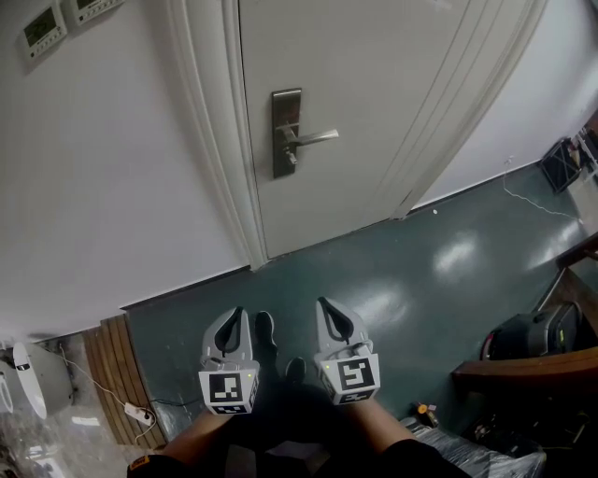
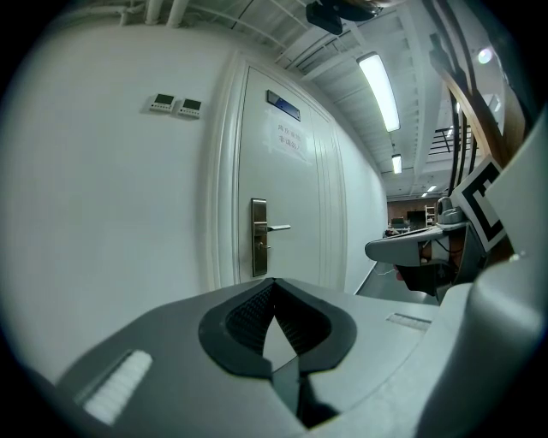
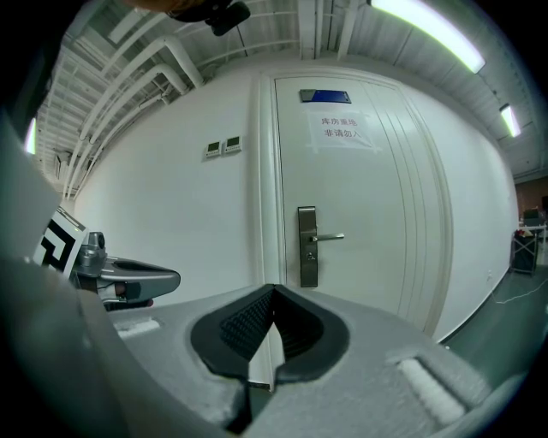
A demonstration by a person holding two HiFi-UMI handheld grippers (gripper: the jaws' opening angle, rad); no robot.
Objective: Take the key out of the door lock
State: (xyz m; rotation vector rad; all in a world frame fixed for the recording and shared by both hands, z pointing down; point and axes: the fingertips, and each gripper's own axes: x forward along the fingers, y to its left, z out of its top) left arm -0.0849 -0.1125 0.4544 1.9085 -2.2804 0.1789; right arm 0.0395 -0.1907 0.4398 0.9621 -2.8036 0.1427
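Observation:
A white door (image 1: 374, 84) stands shut ahead of me. On it is a metal lock plate (image 1: 286, 131) with a lever handle (image 1: 313, 138). Just below the lever a small key (image 1: 291, 157) sticks out of the plate; it shows only as a speck in the left gripper view (image 2: 259, 248) and the right gripper view (image 3: 310, 254). Both grippers hang low near my body, well short of the door. The left gripper (image 1: 235, 312) and the right gripper (image 1: 323, 302) are side by side, tips pointing at the door. Each has its fingertips touching and holds nothing.
Two wall control panels (image 1: 42, 28) sit left of the door frame. A wooden slatted piece (image 1: 117, 373) and a power strip (image 1: 140, 414) lie at lower left. Dark furniture (image 1: 523, 373) and a black bag (image 1: 537, 331) stand at right. A green floor (image 1: 411, 271) lies between me and the door.

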